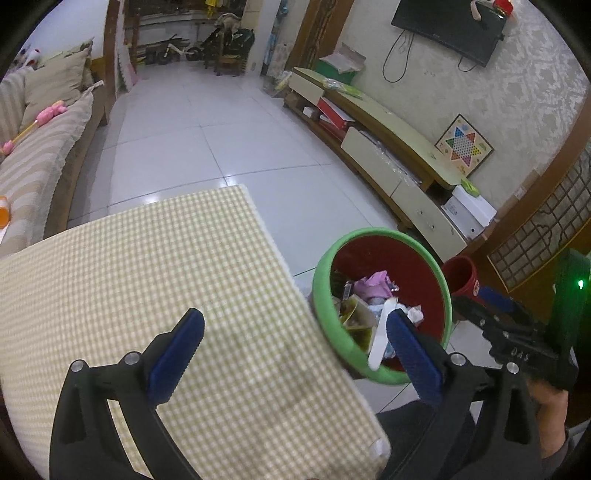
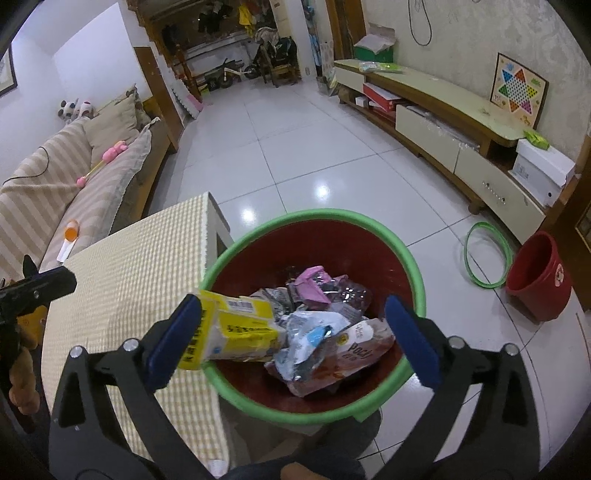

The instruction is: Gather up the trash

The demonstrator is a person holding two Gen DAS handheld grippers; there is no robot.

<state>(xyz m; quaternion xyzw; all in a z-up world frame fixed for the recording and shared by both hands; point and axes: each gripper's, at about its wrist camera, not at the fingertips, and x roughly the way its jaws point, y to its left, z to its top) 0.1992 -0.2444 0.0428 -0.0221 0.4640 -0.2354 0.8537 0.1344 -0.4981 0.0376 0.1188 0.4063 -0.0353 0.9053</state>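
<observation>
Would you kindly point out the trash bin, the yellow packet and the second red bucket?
Trash bin [image 2: 400,251], right wrist view, on its green rim.
Yellow packet [image 2: 245,326], right wrist view, on its printed face.
Second red bucket [image 2: 539,275], right wrist view, on its outer wall.

Home living room: striped sofa [image 2: 55,184], wall-mounted TV [image 1: 450,29], low media cabinet [image 2: 443,110].

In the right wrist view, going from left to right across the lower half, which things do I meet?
Left gripper → checkered table → yellow pack → green-rimmed bin → green ring on the floor → red bucket.
</observation>
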